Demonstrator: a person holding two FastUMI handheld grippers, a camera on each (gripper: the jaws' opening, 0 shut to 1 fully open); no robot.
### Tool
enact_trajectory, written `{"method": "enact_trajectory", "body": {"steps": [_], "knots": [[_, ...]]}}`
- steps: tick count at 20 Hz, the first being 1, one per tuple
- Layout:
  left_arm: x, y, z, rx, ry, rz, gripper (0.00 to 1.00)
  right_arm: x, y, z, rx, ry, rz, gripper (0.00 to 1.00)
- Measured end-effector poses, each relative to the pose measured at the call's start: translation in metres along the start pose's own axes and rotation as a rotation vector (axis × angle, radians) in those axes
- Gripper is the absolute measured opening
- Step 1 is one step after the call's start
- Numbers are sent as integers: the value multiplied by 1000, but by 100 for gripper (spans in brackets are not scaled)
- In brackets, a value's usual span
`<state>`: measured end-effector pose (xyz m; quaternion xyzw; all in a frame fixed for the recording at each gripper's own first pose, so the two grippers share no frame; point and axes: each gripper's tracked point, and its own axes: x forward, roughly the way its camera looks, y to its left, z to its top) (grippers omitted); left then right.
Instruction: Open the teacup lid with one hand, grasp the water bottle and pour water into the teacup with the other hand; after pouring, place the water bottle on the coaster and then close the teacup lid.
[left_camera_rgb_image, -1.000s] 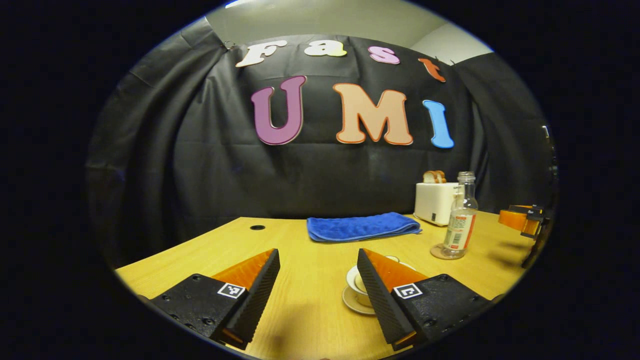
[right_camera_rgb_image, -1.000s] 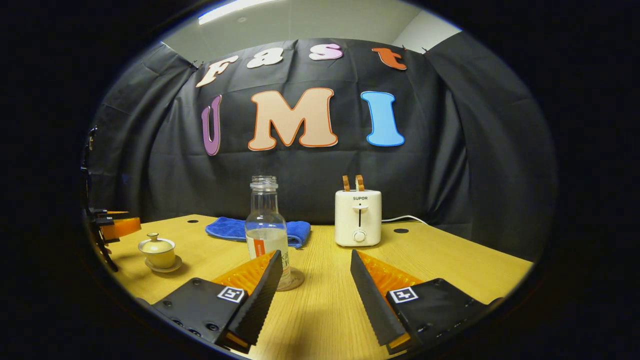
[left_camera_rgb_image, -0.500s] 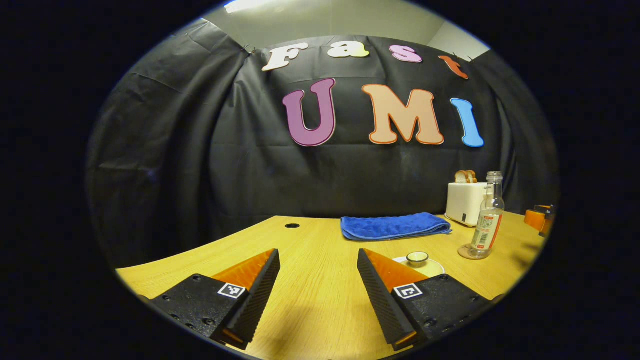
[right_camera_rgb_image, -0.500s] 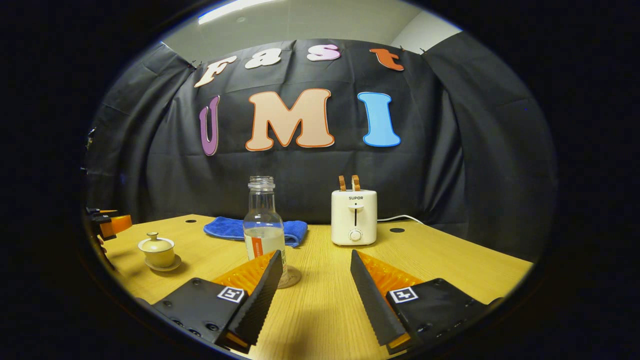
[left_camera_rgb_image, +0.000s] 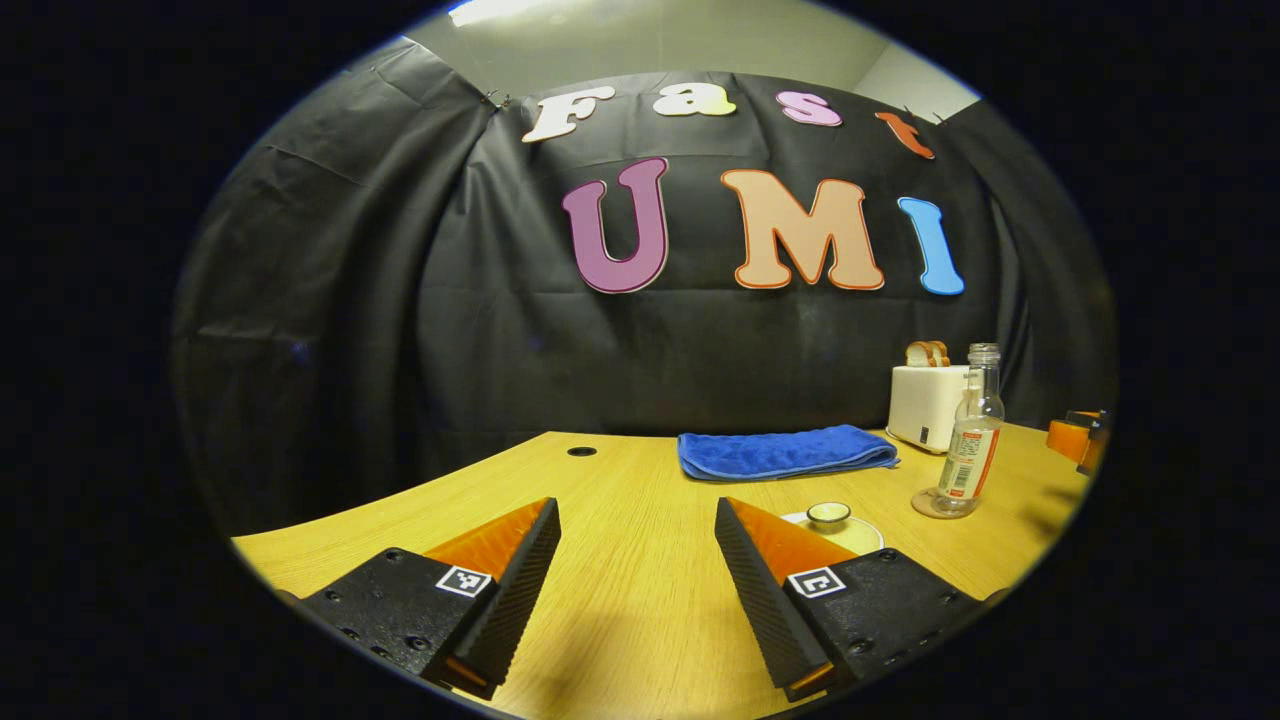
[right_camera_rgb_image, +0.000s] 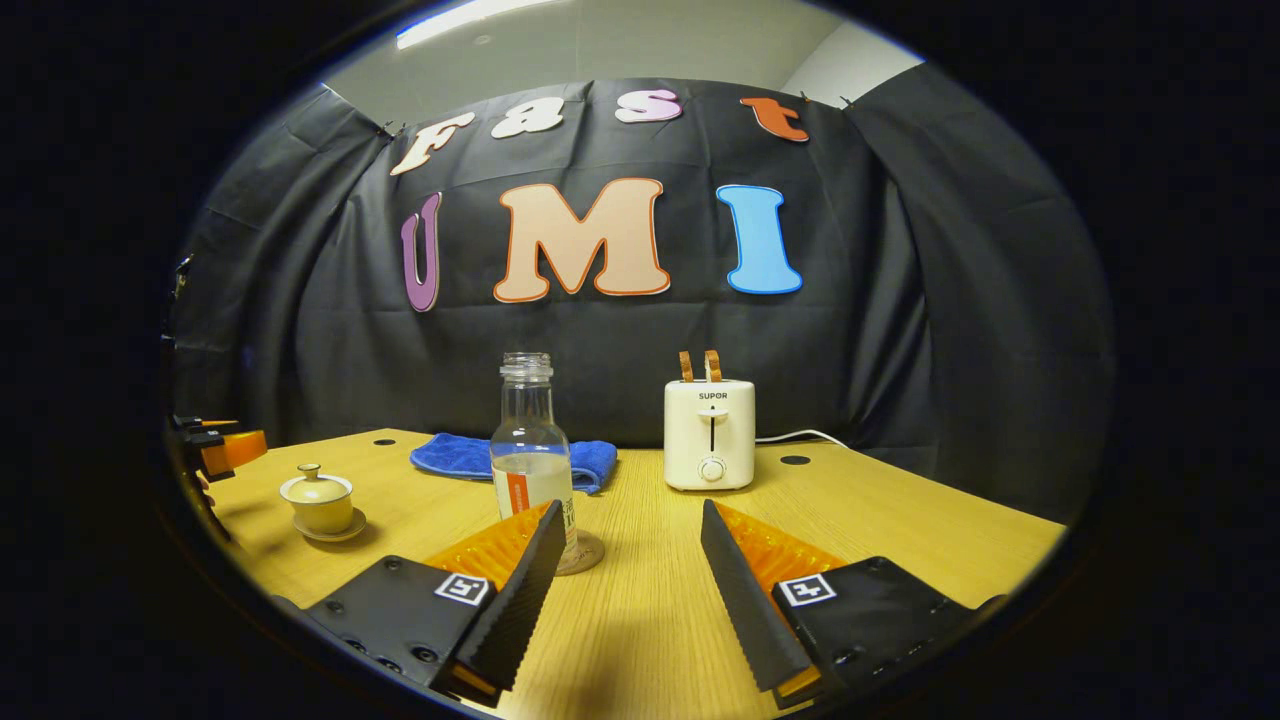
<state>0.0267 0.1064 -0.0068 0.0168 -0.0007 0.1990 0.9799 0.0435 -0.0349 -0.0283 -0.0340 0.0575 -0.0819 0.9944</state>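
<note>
A pale teacup (right_camera_rgb_image: 318, 503) with its lid on stands on a saucer at the table's left in the right gripper view. In the left gripper view its lid knob (left_camera_rgb_image: 828, 513) peeks over my right finger. The clear, uncapped water bottle (right_camera_rgb_image: 530, 462), part full, stands upright on a round coaster (right_camera_rgb_image: 585, 555) just beyond my right gripper (right_camera_rgb_image: 632, 510), which is open and empty. The bottle (left_camera_rgb_image: 968, 445) also appears far right in the left gripper view. My left gripper (left_camera_rgb_image: 635, 510) is open and empty, low over the table, with the cup to its right.
A folded blue towel (left_camera_rgb_image: 785, 452) lies at the back of the wooden table (left_camera_rgb_image: 640, 620). A white toaster (right_camera_rgb_image: 710, 435) with toast stands behind the bottle, its cord trailing right. Cable holes (right_camera_rgb_image: 795, 461) dot the tabletop. The left gripper (right_camera_rgb_image: 225, 450) shows orange at the left edge.
The left gripper drew back from the teacup and swung left, so cup, towel and bottle slid right in its view, then it held still. The right gripper barely moved.
</note>
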Motion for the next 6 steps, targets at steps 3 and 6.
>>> {"method": "enact_trajectory", "body": {"steps": [3,6], "knots": [[-2,1,0,0,0,-2,92,0,0,0,0,0,0,89],[-2,0,0,0,0,-3,92,0,-1,0,0,0,1,88]]}}
